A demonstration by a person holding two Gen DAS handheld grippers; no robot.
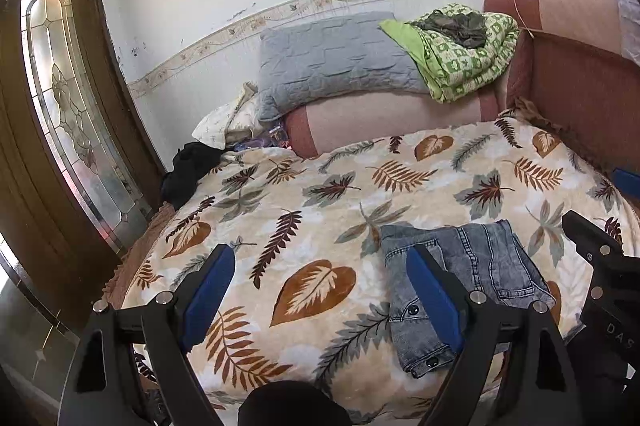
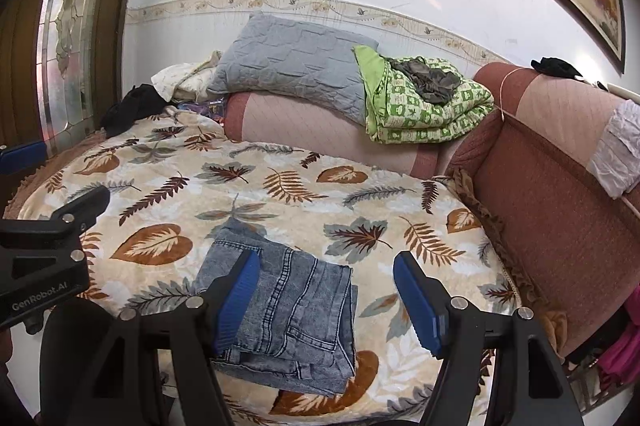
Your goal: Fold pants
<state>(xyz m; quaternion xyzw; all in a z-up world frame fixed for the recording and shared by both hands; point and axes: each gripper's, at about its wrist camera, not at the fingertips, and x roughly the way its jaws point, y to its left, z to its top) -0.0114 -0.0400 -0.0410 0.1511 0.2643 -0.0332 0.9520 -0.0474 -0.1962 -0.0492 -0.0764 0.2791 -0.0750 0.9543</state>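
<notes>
Plainly, both the left gripper [image 1: 320,290] and right gripper [image 2: 326,300] stood with fingers apart and clamped on nothing, above the one folded pair of jeans [image 2: 288,310] lying on the leaf-print blanket [image 2: 280,185], at five o'clock from the single grey pillow [image 2: 288,65].

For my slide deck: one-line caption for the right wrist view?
Folded jeans lie on a leaf-print blanket, the open right hand-held gripper above them.

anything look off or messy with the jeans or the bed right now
Mostly tidy. The folded jeans lie as a compact bundle on the leaf blanket, slightly askew, edges not quite flush. A dark garment lies crumpled on the folded green quilt.
</notes>
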